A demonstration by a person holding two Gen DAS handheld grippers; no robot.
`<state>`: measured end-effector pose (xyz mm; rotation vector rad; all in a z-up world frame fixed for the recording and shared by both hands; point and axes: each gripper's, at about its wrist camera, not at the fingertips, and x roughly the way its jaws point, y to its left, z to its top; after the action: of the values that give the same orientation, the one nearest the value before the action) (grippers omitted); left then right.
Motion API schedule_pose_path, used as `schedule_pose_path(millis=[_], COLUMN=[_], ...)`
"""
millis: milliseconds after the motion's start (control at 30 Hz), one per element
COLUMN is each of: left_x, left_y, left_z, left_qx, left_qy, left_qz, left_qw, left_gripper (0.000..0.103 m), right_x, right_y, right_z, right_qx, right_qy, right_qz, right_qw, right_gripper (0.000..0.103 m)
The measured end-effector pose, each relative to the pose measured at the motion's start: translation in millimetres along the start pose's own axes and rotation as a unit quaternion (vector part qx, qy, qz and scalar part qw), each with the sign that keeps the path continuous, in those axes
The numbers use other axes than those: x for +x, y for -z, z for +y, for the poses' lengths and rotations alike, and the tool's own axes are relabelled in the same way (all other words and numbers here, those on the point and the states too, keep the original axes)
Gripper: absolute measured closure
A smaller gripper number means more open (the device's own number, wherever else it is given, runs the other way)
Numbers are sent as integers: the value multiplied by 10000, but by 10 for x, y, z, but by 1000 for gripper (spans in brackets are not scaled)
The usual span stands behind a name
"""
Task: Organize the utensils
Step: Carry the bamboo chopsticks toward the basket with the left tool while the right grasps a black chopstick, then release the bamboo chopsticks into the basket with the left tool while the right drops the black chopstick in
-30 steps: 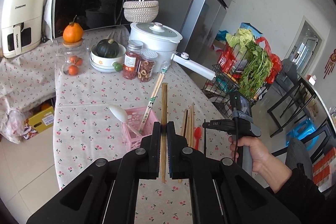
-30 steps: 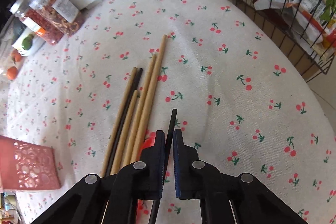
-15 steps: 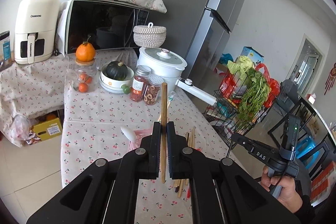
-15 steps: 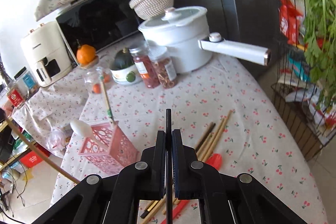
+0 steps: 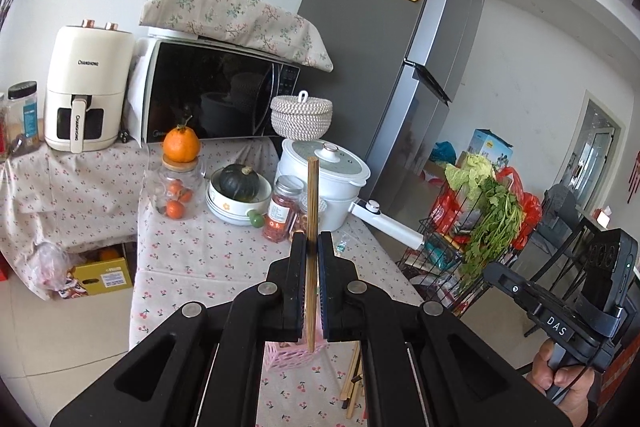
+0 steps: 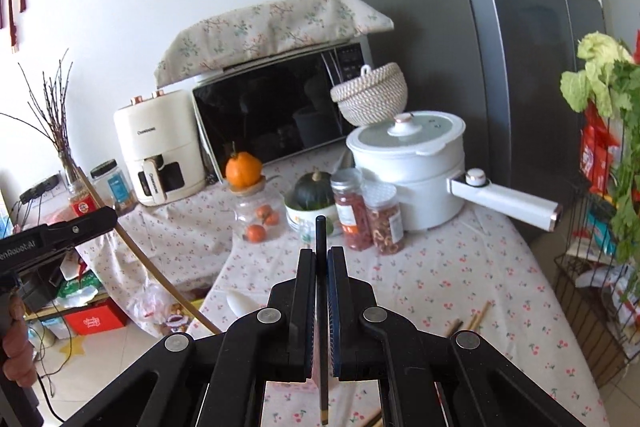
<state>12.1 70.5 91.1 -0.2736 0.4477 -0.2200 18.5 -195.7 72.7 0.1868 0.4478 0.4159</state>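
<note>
My left gripper (image 5: 311, 241) is shut on a light wooden chopstick (image 5: 312, 203), held upright above the pink utensil basket (image 5: 288, 355), which is mostly hidden behind the jaws. My right gripper (image 6: 321, 255) is shut on a black chopstick (image 6: 321, 233), held upright over the table. Several loose chopsticks (image 5: 352, 383) lie on the cherry-print tablecloth (image 5: 192, 259) right of the basket; some also show in the right wrist view (image 6: 472, 319). A white spoon (image 6: 240, 303) peeks out left of the right gripper. The left gripper and its chopstick also show in the right wrist view (image 6: 60, 239).
At the back of the table stand a white pot with a long handle (image 5: 328, 187), two jars (image 5: 282, 211), a bowl with a green squash (image 5: 239, 195) and a jar topped with an orange (image 5: 178, 179). A wire rack of vegetables (image 5: 476, 227) stands right of the table.
Both grippers have lifted and tilted up from the table, each with its chopstick. The right one picked the black chopstick out of the loose pile.
</note>
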Motion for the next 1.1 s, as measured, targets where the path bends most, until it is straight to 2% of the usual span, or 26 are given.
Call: schedule_pose_path(millis=[200, 367, 500, 600, 900, 1033, 1100], left_x=[118, 416, 688, 910, 1406, 1510, 1511], left_y=[-129, -130, -68, 5, 191, 245, 243], left_z=[-20, -9, -18, 4, 69, 109, 127], left_qx=[221, 315, 443, 459, 469, 401, 338], left_qy=[-180, -205, -258, -252, -350, -399, -437], left_qz=[-242, -99, 172, 459, 1069, 1186, 1185], left_qw=[9993, 9992, 9985, 9976, 9925, 9913, 9914], left_gripper=[98, 98, 98, 98, 98, 98, 97], right_x=[70, 193, 350, 507, 1104, 1264, 1312], right_y=[-330, -534, -638, -571, -250, -169, -141], right_z=[113, 220, 260, 227, -54, -115, -146], right_qx=[120, 92, 62, 94, 352, 501, 625], right_qy=[-206, -277, -309, -319, -183, -231, -309], right_qz=[-267, -406, -454, -326, 434, 641, 731], right_qw=[9994, 9987, 9985, 9989, 9983, 9964, 9949], right_gripper=[99, 99, 99, 99, 99, 99, 95])
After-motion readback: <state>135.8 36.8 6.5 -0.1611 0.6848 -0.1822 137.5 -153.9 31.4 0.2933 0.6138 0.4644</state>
